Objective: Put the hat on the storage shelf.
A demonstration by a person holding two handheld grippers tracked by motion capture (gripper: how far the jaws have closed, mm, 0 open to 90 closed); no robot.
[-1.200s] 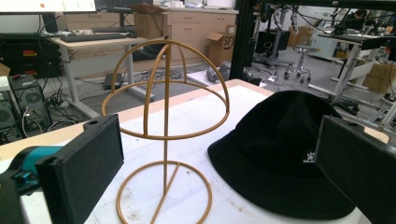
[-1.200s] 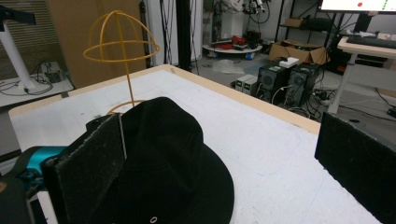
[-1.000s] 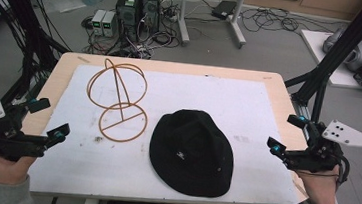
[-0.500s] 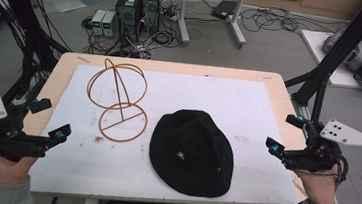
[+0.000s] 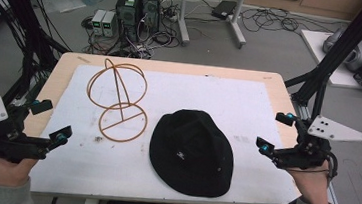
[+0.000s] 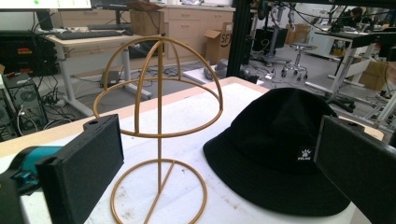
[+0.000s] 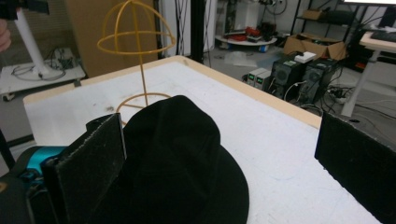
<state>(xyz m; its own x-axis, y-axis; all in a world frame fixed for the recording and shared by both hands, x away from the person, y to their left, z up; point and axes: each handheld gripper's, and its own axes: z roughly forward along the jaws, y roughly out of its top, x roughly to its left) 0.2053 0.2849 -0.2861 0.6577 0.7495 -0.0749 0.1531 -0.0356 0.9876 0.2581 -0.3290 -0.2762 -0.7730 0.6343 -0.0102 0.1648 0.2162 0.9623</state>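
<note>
Here, black hat (image 5: 192,151) lies beside wire stand (image 5: 117,101).

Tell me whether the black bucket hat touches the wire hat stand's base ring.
Apart. The high view shows white mat between the black bucket hat and the wire hat stand's base ring.

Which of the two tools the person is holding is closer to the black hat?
The right tool. It sits just off the hat's right edge, open and apart from it. The left tool is farther off to the hat's left, with the wire hat stand nearer it.
</note>
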